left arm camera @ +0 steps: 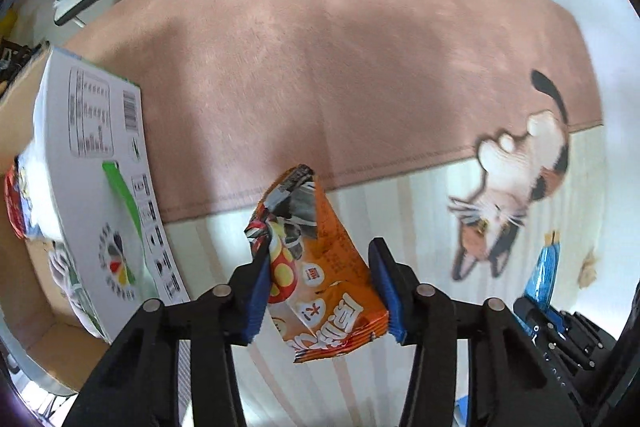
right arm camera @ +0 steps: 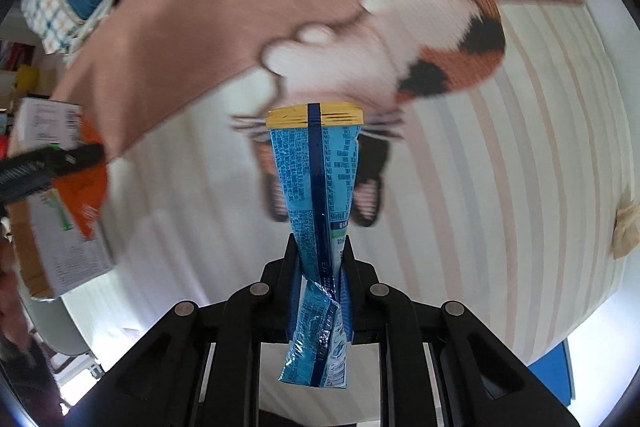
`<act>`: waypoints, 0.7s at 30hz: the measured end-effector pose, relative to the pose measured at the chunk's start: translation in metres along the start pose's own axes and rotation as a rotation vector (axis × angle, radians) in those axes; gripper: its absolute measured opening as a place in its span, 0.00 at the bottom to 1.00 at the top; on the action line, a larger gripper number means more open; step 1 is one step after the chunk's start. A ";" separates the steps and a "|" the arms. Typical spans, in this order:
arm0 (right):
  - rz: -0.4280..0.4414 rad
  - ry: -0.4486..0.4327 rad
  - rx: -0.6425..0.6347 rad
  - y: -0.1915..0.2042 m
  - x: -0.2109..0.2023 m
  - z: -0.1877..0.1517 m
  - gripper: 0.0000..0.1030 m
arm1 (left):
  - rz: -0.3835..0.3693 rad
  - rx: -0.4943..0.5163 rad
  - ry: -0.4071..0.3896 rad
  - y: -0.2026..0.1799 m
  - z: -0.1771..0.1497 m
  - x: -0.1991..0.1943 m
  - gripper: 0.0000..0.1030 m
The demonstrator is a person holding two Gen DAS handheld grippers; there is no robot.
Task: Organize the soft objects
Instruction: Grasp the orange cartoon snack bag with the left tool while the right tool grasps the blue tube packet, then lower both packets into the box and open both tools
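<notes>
Left wrist view: the cardboard box (left arm camera: 24, 267) with its white printed flap (left arm camera: 100, 187) lies to the left of the left hand-held gripper (left arm camera: 320, 291), which is clenched across the width of an orange snack packet (left arm camera: 316, 267) held clear above the cat-print mat (left arm camera: 520, 187), the packet's long axis running forward along the fingers. Right wrist view: the right hand-held gripper (right arm camera: 320, 291) is clamped on the twisted middle of a blue packet (right arm camera: 316, 187), which hangs lengthwise over the mat with its yellow end (right arm camera: 316, 115) farthest away. The left hand-held gripper appears nearer the box, the likely place to put the packets.
</notes>
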State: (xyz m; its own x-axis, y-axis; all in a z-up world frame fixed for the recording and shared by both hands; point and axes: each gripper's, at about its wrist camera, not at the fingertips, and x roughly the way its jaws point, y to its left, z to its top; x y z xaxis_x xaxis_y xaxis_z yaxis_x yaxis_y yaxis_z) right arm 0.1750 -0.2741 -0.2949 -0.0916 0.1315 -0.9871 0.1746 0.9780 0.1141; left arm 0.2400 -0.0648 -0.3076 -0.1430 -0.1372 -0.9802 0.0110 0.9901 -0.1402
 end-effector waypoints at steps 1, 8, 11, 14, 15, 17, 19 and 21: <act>0.009 -0.012 -0.009 0.009 -0.008 -0.002 0.17 | -0.022 -0.003 0.001 0.002 -0.004 -0.005 0.40; 0.050 -0.082 -0.110 0.047 -0.063 0.017 0.17 | -0.133 -0.021 -0.082 0.021 -0.018 -0.059 0.39; 0.088 -0.100 -0.151 0.081 -0.085 0.006 0.17 | -0.176 -0.032 -0.157 0.041 -0.033 -0.099 0.39; 0.125 -0.119 -0.216 0.129 -0.103 -0.004 0.17 | -0.178 -0.043 -0.226 0.076 -0.046 -0.141 0.39; 0.133 -0.121 -0.241 0.148 -0.106 -0.009 0.17 | -0.164 -0.048 -0.252 0.092 -0.052 -0.157 0.39; 0.163 -0.121 -0.288 0.190 -0.112 -0.018 0.17 | -0.138 -0.070 -0.287 0.125 -0.063 -0.178 0.39; 0.192 -0.111 -0.327 0.230 -0.112 -0.025 0.17 | -0.097 -0.099 -0.308 0.160 -0.070 -0.192 0.39; 0.234 -0.091 -0.353 0.276 -0.104 -0.031 0.17 | -0.053 -0.131 -0.313 0.196 -0.078 -0.195 0.39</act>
State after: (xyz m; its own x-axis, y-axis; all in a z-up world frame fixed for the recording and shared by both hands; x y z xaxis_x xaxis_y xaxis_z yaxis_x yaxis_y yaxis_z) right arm 0.2025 -0.0129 -0.1568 0.0005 0.3570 -0.9341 -0.1672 0.9210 0.3519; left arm 0.1933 0.1589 -0.1331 0.1709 -0.1715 -0.9702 -0.1188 0.9740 -0.1931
